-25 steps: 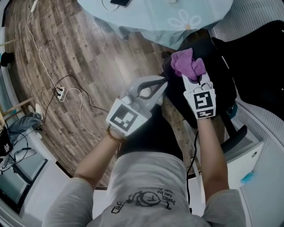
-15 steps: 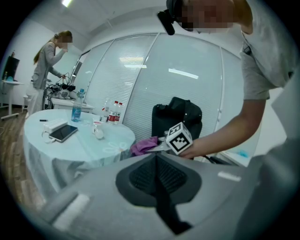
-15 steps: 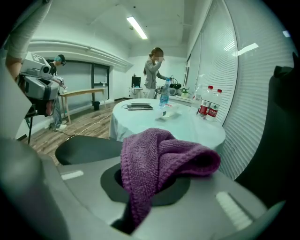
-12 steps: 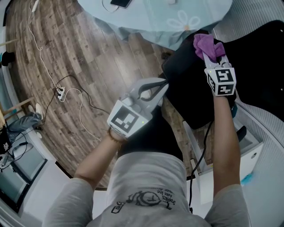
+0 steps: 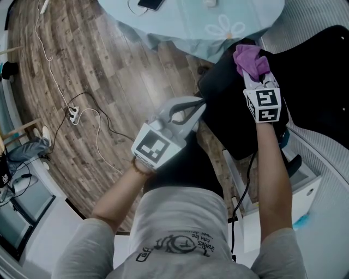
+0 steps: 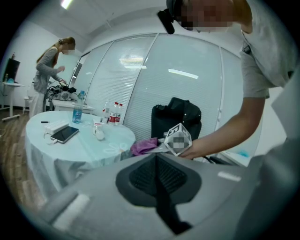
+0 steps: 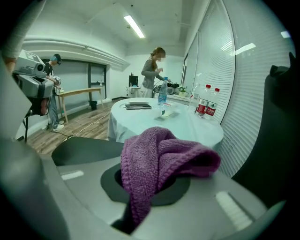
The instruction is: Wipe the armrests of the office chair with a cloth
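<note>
The purple knitted cloth [image 5: 251, 59] is bunched in my right gripper [image 5: 255, 76], which is shut on it. It rests at the far edge of the black office chair [image 5: 234, 114], close to the round table. In the right gripper view the cloth [image 7: 159, 154] drapes over the jaws and hides the fingertips, with a dark flat chair surface [image 7: 86, 150] to its left. My left gripper [image 5: 200, 104] hangs left of the chair seat, its jaws shut on nothing. The left gripper view shows the cloth [image 6: 144, 146] and the right gripper's marker cube [image 6: 178, 139] ahead.
A round table [image 5: 202, 22] with a pale blue cover stands just beyond the chair, with a phone [image 5: 148, 3] and bottles [image 7: 206, 105] on it. A cable and power strip [image 5: 73, 113] lie on the wood floor. A white cabinet [image 5: 297, 188] is at the right. A person [image 7: 152, 70] stands behind the table.
My right gripper carried the cloth from the chair's left front edge away and to the right, then came back slightly left. The left gripper has stayed in place.
</note>
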